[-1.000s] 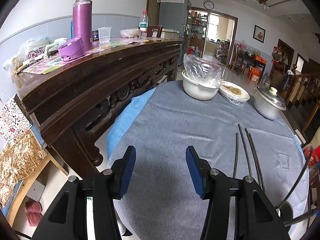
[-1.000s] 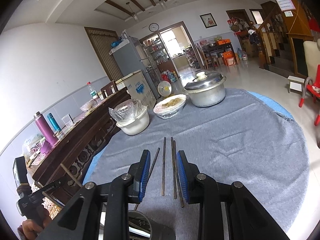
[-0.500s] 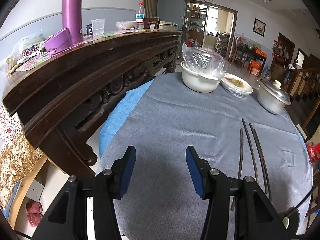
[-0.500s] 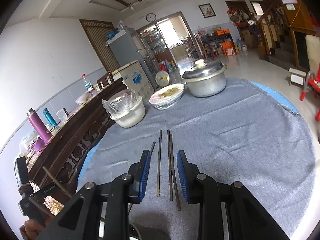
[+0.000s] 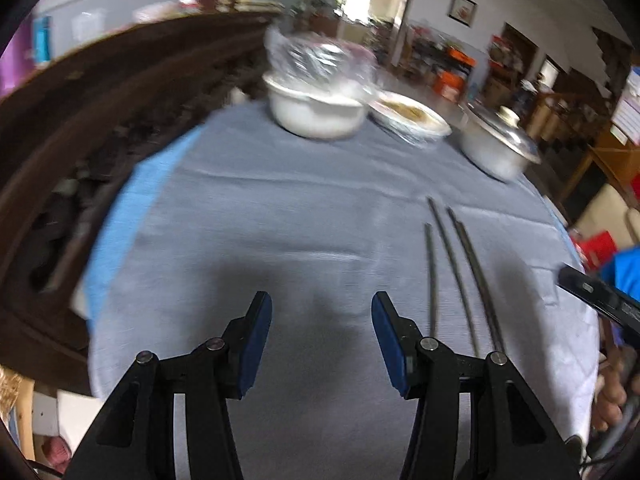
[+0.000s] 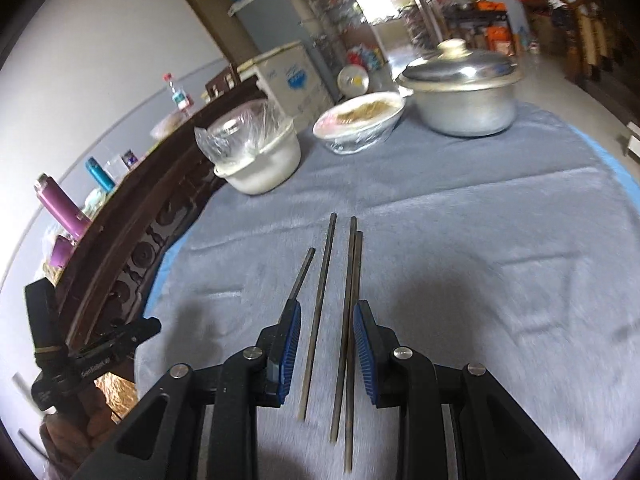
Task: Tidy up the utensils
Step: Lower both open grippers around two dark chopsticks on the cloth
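Several dark metal chopsticks [image 6: 345, 312] lie side by side on the grey tablecloth [image 6: 500, 260]. My right gripper [image 6: 326, 338] is open and empty, low over them, with three sticks showing between its blue pads and a fourth stick [image 6: 302, 276] at the left pad. In the left wrist view the chopsticks [image 5: 456, 272] lie right of my left gripper [image 5: 322, 334], which is open and empty above bare cloth [image 5: 280, 220]. The right gripper's tip [image 5: 596, 300] shows at that view's right edge.
At the table's far side stand a white bowl under plastic film [image 6: 260, 156], a covered dish of food [image 6: 360, 118] and a lidded metal pot [image 6: 464, 92]. A dark carved sideboard [image 6: 132, 240] runs along the left with purple flasks [image 6: 60, 208].
Both grippers have moved forward and down toward the table. The chopsticks now lie between the right gripper's pads. The left view has swung right, away from the sideboard. Both jaws stayed open.
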`<act>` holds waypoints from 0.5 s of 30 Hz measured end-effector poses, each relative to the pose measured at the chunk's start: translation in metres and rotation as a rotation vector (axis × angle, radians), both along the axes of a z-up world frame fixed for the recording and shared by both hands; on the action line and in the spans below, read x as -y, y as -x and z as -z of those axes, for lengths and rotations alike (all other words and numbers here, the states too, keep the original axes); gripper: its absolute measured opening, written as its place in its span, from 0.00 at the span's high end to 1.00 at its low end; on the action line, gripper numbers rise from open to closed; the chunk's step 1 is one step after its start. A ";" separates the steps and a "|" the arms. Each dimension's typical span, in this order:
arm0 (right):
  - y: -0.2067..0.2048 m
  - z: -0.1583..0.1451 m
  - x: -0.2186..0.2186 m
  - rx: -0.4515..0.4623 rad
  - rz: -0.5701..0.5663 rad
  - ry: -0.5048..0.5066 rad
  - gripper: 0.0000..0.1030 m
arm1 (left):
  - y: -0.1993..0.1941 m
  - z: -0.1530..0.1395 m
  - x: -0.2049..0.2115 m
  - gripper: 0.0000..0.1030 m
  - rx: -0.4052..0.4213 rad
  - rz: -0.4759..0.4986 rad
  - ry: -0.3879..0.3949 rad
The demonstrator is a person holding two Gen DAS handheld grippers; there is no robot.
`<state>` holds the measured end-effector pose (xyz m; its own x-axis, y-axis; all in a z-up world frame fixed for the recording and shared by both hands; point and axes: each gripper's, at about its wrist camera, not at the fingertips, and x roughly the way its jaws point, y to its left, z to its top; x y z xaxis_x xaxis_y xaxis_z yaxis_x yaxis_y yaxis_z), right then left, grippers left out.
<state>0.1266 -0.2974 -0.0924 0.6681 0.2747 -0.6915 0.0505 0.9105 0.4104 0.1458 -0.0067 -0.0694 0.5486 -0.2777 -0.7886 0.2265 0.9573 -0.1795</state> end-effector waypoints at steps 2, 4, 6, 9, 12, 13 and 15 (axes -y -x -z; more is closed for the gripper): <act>-0.025 0.009 -0.003 -0.029 -0.016 0.024 0.71 | -0.008 0.004 0.016 0.49 -0.017 0.042 0.001; -0.044 0.018 -0.005 -0.054 -0.034 0.039 0.71 | -0.014 0.008 0.030 0.49 -0.019 0.075 -0.012; -0.062 0.028 -0.008 -0.075 -0.047 0.058 0.71 | -0.020 0.014 0.049 0.49 -0.027 0.115 -0.029; -0.085 0.042 -0.012 -0.105 -0.062 0.078 0.72 | -0.030 0.024 0.072 0.49 -0.045 0.167 -0.037; -0.101 0.057 -0.012 -0.142 -0.059 0.086 0.77 | -0.039 0.033 0.088 0.49 -0.066 0.195 -0.041; -0.105 0.062 -0.012 -0.153 -0.058 0.091 0.77 | -0.040 0.035 0.091 0.49 -0.069 0.202 -0.037; -0.111 0.071 -0.011 -0.181 -0.058 0.104 0.78 | -0.042 0.038 0.101 0.49 -0.072 0.219 -0.037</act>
<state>0.2374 -0.2865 -0.1636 0.5160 0.2297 -0.8252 0.0612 0.9510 0.3030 0.1874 -0.1074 -0.1075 0.4206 -0.3541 -0.8353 0.4176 0.8929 -0.1683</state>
